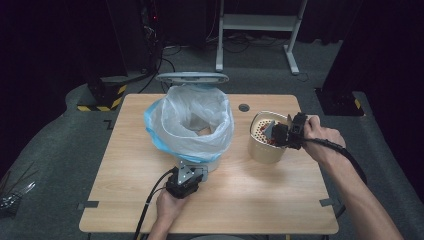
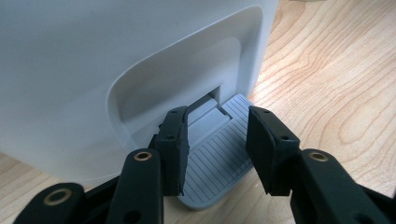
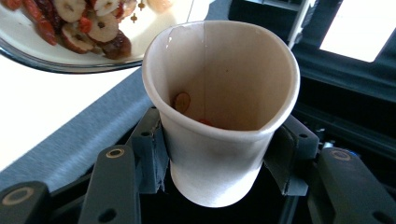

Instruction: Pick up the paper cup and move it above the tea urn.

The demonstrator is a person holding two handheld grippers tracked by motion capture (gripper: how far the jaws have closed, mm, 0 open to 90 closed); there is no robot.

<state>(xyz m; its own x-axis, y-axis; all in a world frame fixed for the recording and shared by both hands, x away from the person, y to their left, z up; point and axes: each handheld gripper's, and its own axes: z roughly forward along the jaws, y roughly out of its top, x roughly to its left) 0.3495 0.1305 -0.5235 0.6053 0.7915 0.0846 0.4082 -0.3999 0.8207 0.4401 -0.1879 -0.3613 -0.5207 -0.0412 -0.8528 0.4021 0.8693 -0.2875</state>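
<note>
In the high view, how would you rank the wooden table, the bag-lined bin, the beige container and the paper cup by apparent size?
1. wooden table
2. bag-lined bin
3. beige container
4. paper cup, unsure, since the right gripper hides most of it

Your wooden tabletop [image 1: 250,195] carries a white pedal bin [image 1: 212,162] at frame centre and a beige perforated container [image 1: 265,147] right of it.

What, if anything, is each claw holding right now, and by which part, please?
The right claw grips a paper cup by the lower sides of its wall. The left claw holds nothing; its jaws stand apart over the bin's grey pedal.
</note>
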